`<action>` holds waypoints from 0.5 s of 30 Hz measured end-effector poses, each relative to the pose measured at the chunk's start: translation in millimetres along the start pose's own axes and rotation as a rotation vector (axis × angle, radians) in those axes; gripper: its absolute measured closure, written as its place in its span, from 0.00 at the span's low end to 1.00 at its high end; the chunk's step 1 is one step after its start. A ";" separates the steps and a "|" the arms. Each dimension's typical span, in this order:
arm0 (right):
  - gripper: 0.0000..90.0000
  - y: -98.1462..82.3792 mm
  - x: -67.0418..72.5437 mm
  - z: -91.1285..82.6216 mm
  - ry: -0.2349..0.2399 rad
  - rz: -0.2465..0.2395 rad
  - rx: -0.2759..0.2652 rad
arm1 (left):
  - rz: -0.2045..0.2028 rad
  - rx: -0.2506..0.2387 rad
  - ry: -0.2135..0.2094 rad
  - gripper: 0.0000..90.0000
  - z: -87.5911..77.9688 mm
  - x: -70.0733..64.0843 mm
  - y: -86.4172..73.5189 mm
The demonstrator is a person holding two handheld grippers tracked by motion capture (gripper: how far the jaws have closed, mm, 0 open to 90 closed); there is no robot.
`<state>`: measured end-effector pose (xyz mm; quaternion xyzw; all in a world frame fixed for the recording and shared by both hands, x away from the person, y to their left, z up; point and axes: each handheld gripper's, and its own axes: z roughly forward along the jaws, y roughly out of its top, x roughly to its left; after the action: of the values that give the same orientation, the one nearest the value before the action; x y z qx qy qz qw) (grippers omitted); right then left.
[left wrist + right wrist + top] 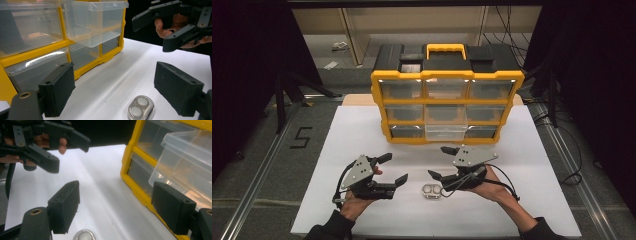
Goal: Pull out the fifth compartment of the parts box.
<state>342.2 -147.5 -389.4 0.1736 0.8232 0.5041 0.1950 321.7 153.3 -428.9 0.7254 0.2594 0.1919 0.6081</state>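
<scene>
The left hand-held gripper (393, 168) and the right hand-held gripper (440, 162) both hover with black jaws spread wide, holding nothing, tips facing each other. Between and just below them a small clear plastic case with two round wells (431, 191) lies flat on the white table sheet (532, 165). Behind stands a yellow-and-black organiser cabinet of clear drawers (447, 107); its bottom middle clear drawer (445, 132) is pulled partly out, and no contents can be made out. Dark curtains and cables flank the table.
</scene>
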 end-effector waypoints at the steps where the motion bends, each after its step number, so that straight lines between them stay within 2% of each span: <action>1: 0.26 -0.8 -0.4 0.6 0.004 0.002 0.004 | 0.000 0.000 0.000 0.18 -0.1 0.0 0.0; 15: 0.26 -13.7 -4.3 11.0 0.038 0.030 0.069 | -0.006 -0.005 0.001 0.18 0.0 0.6 0.2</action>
<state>350.2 -147.1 -405.7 0.1830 0.8411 0.4813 0.1656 322.2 153.6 -428.7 0.7229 0.2612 0.1910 0.6105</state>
